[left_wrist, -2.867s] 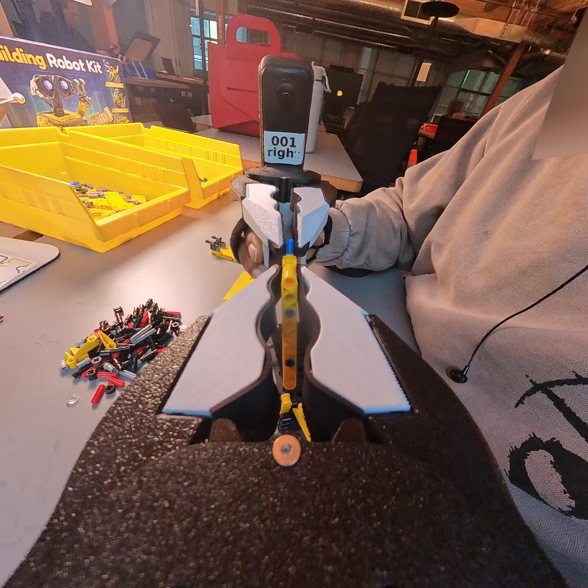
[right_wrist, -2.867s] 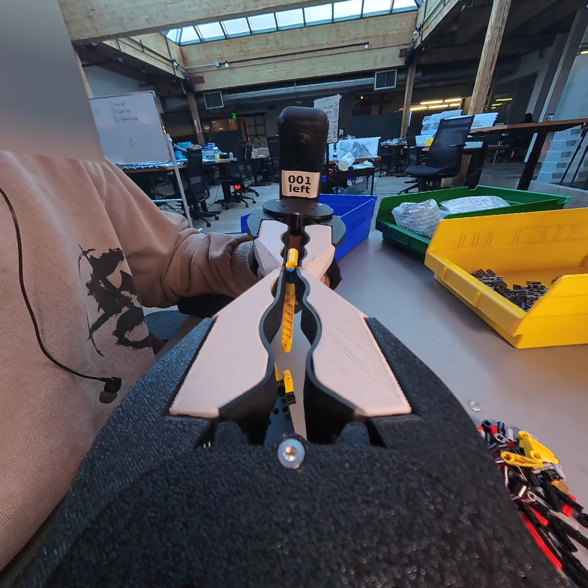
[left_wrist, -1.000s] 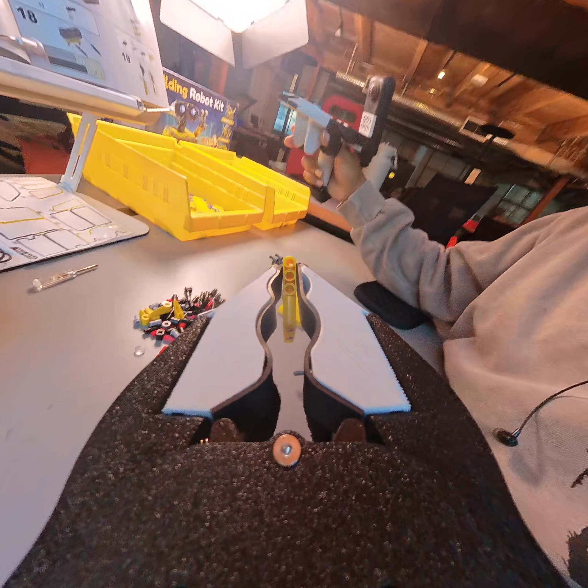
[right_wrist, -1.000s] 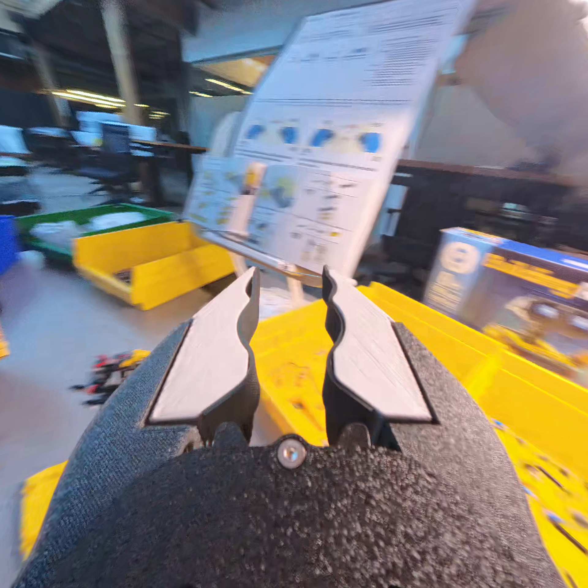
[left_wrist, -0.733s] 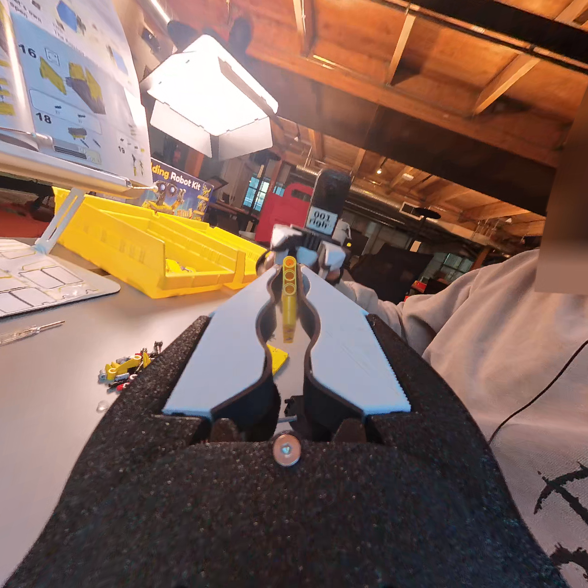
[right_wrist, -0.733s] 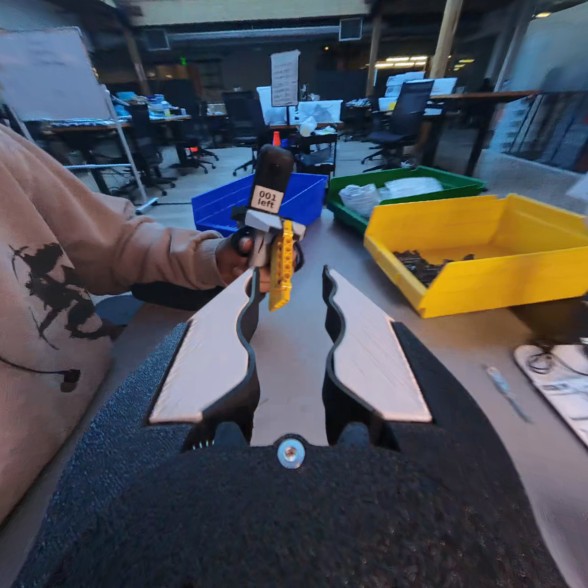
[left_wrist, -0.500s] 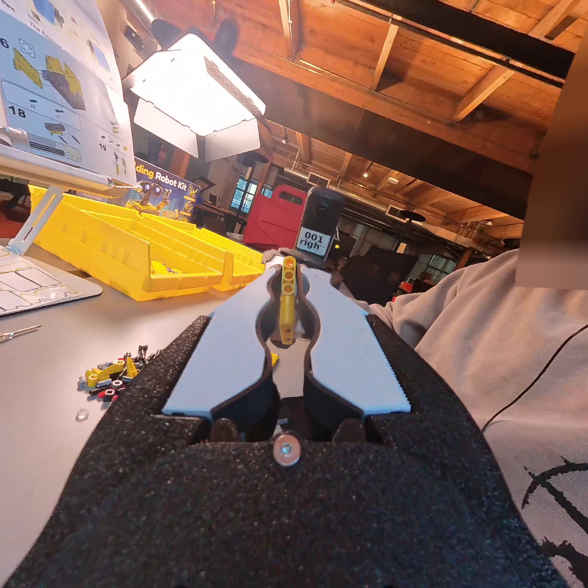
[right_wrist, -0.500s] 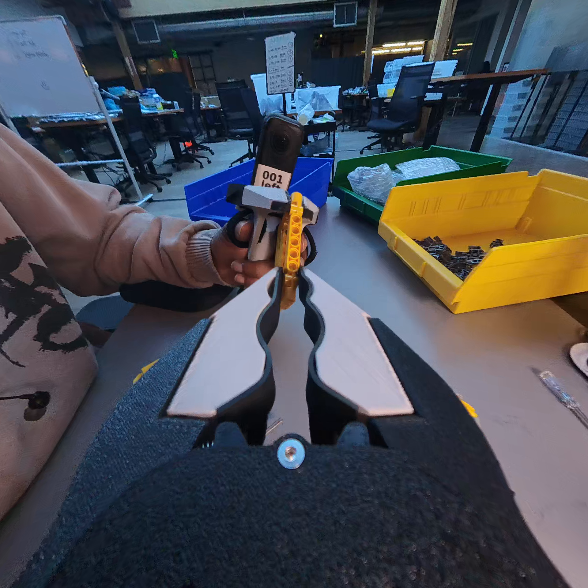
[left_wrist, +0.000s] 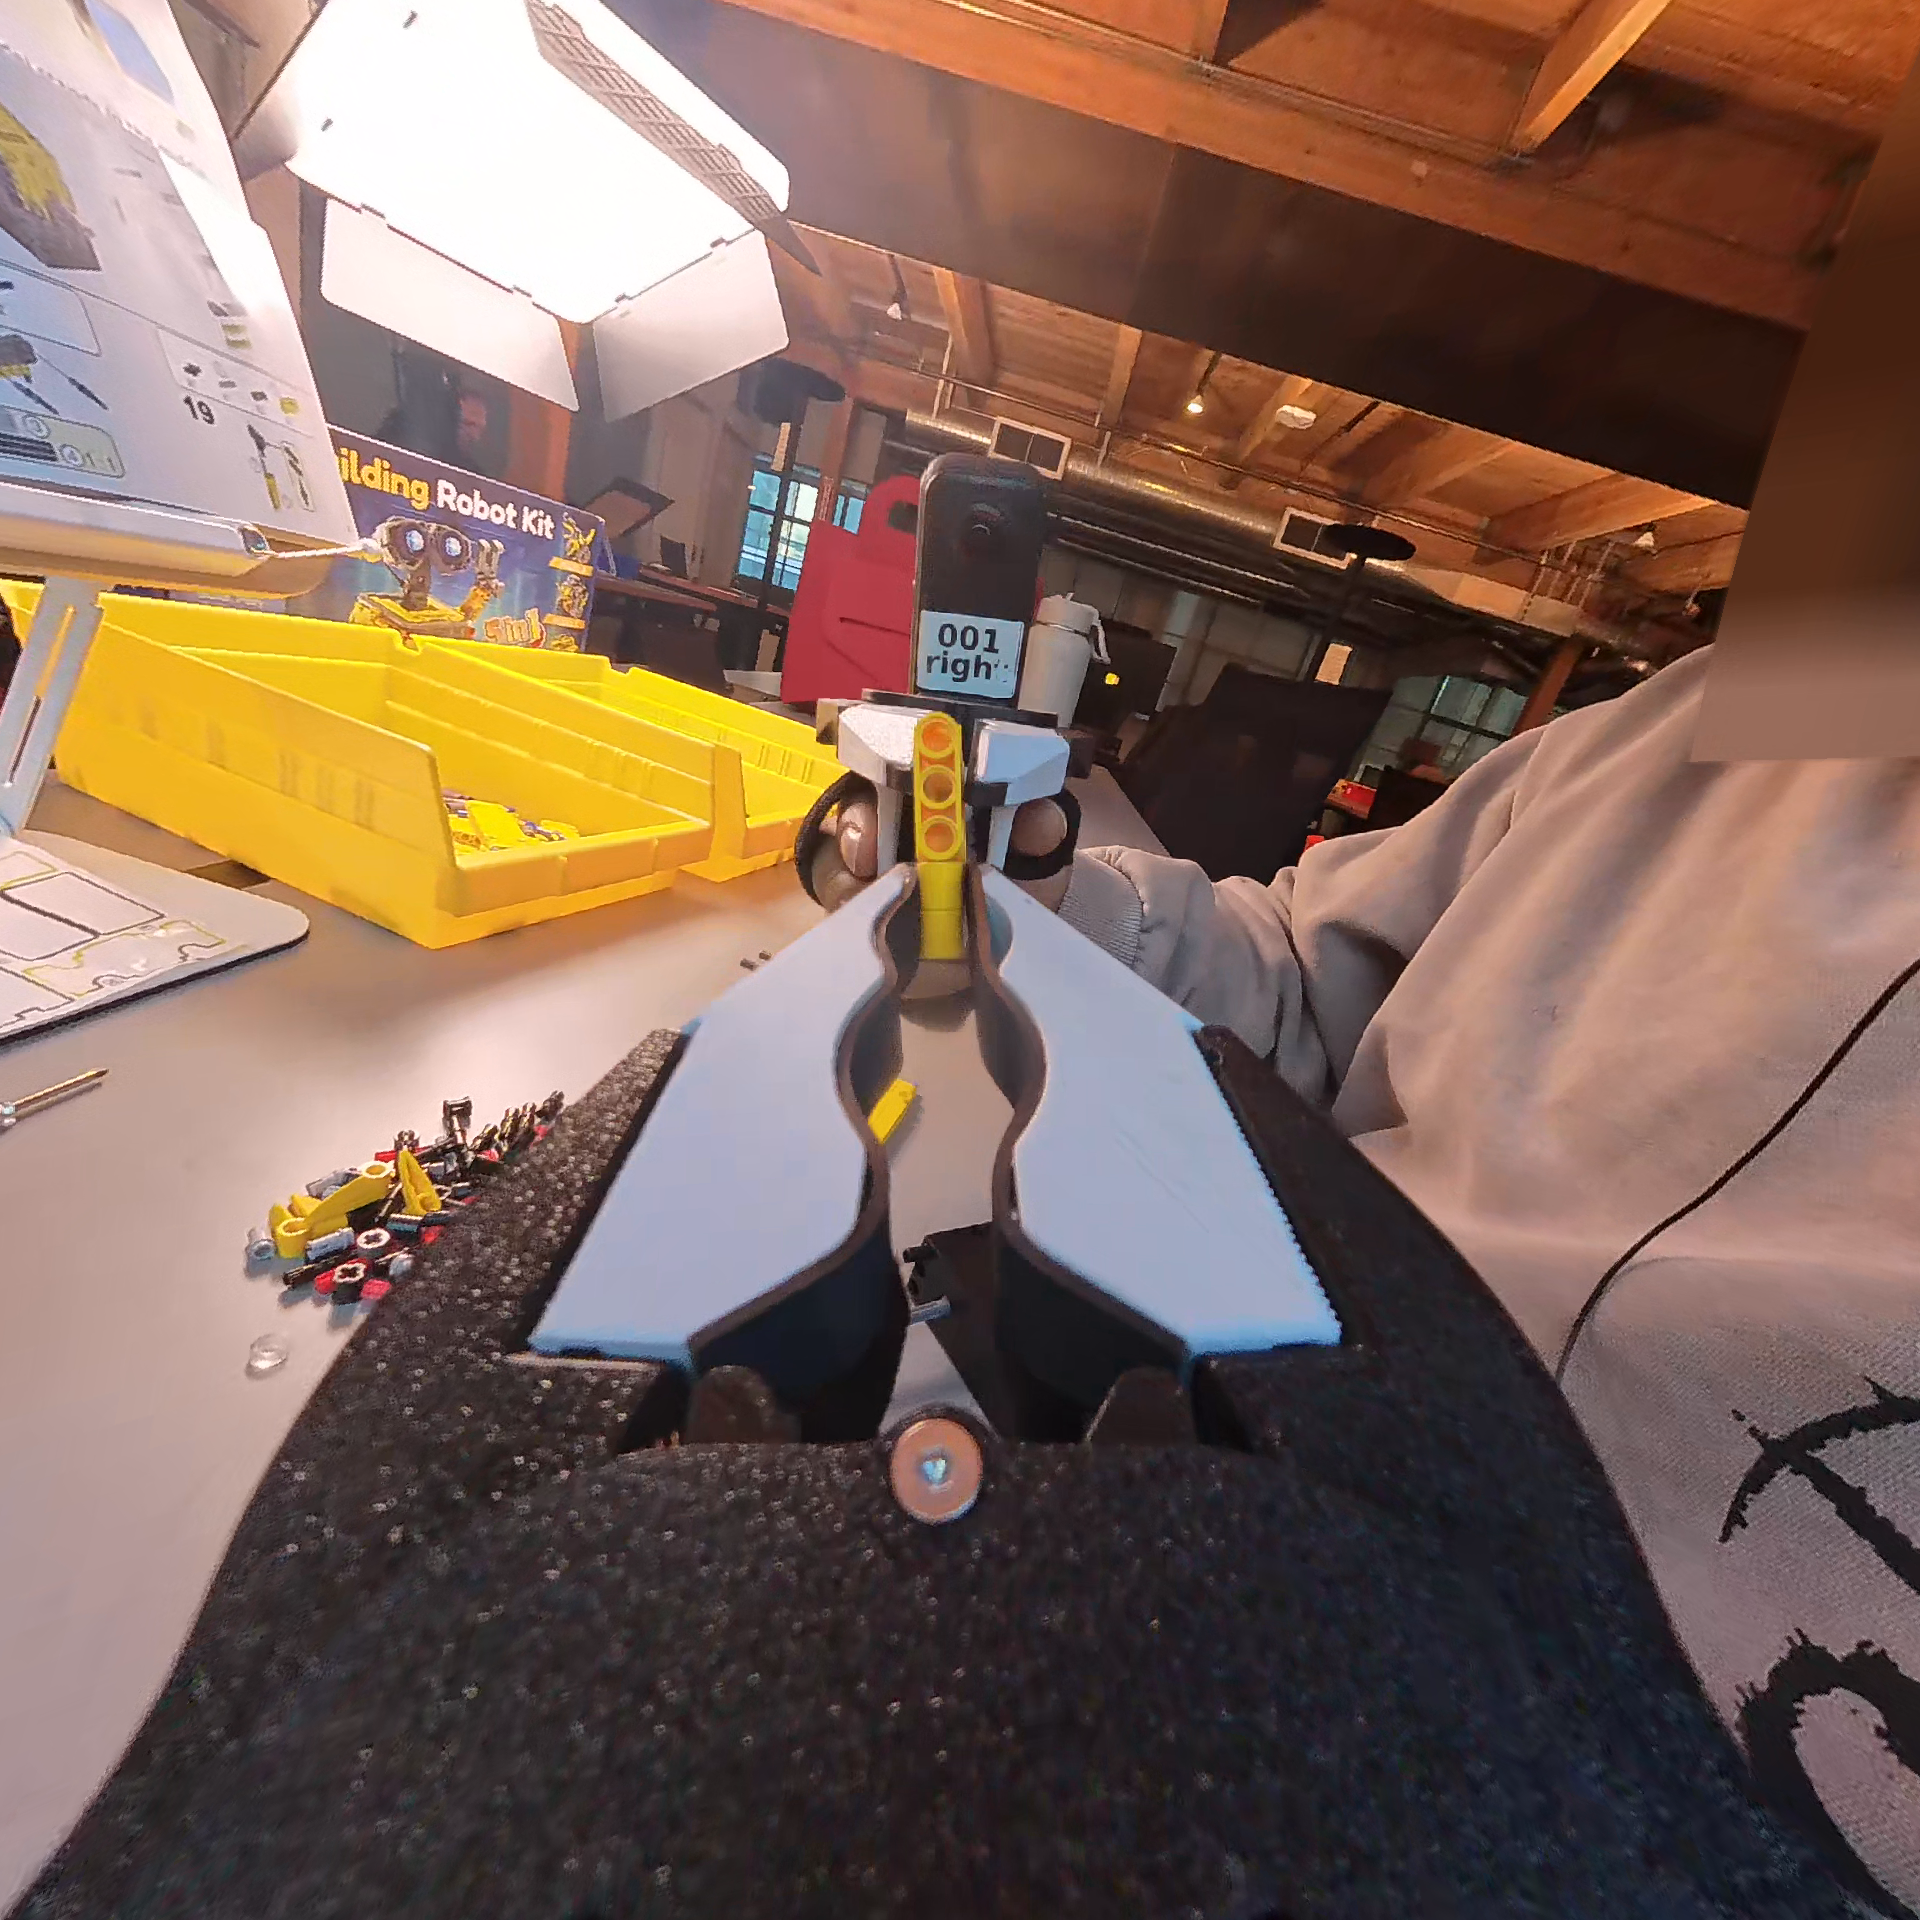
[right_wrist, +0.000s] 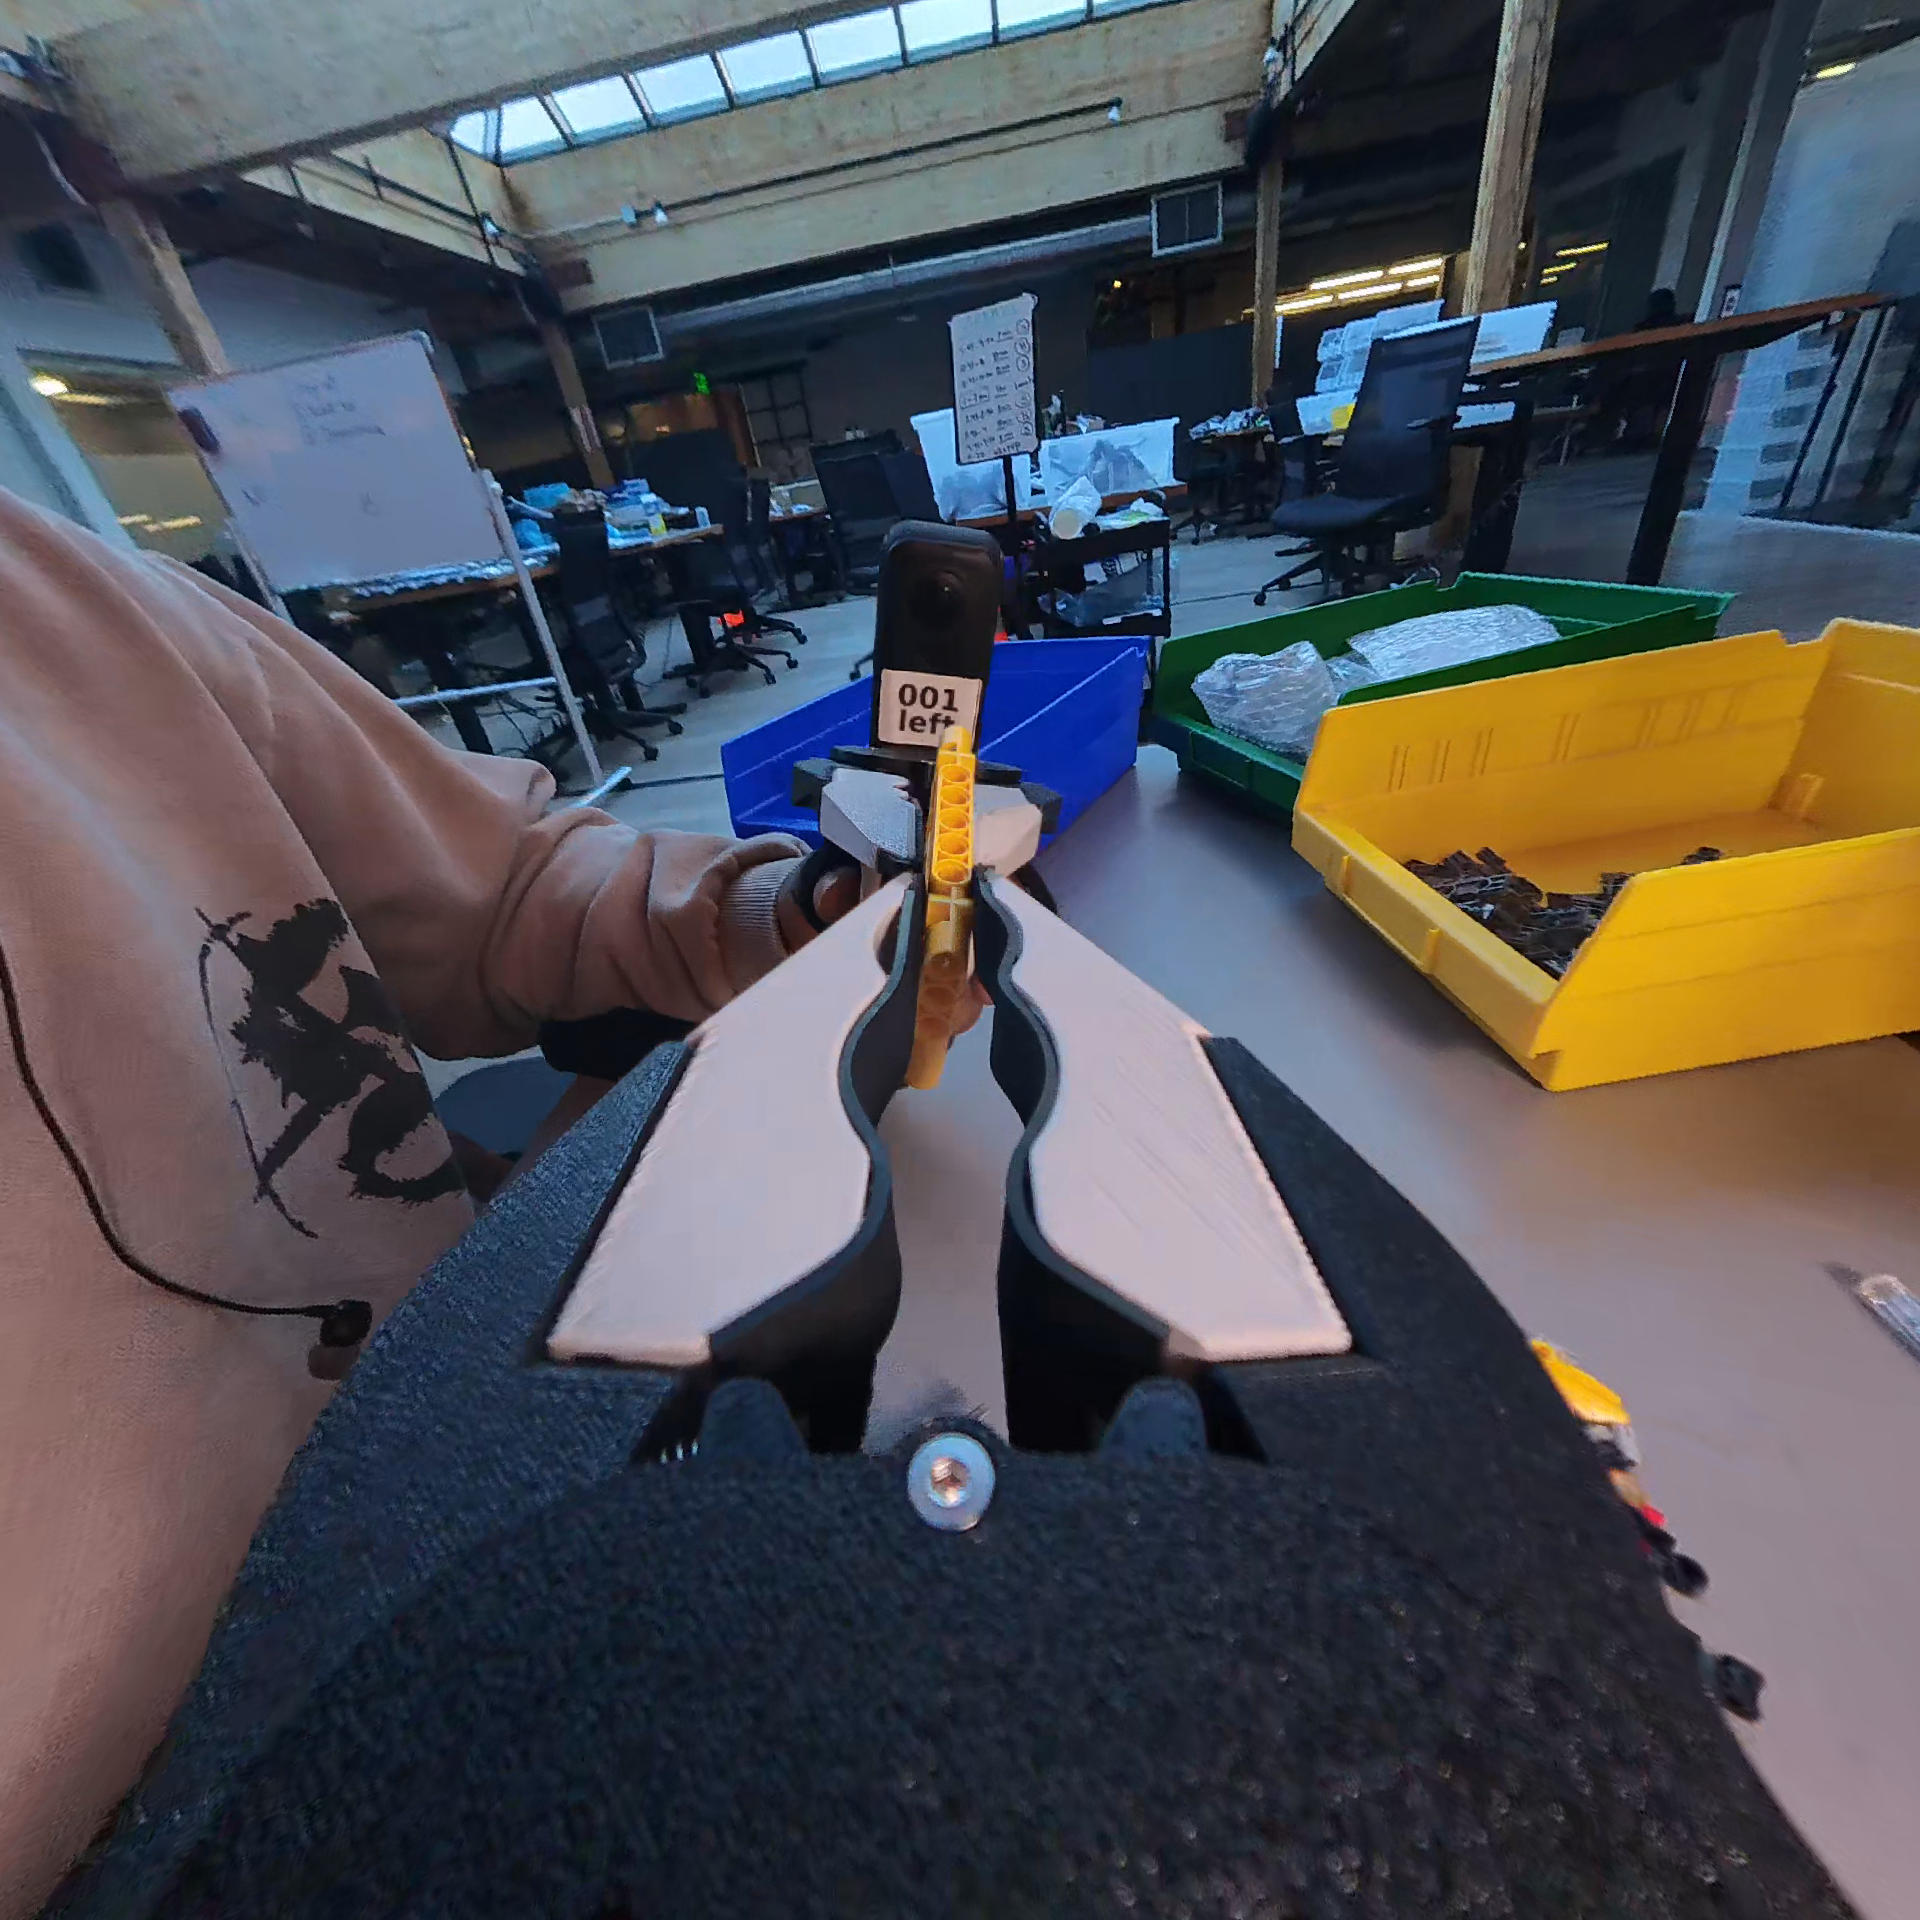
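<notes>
Both grippers pinching one yellow beam

Left gripper (left_wrist: 940, 894) and right gripper (right_wrist: 948, 904) face each other, each clamped narrow on the yellow holed beam (left_wrist: 940, 831), standing upright toward 12 o'clock above the table (left_wrist: 156, 1403).

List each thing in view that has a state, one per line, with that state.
left gripper: jaws shut on the yellow beam.
right gripper: jaws shut on the same beam, facing the left one.
yellow beam: upright, held off the table.
small parts pile: loose on the table.
near yellow bin: open, dark parts inside.
green bin: open, holds plastic bags.
instruction booklet: propped open on a stand.
</notes>
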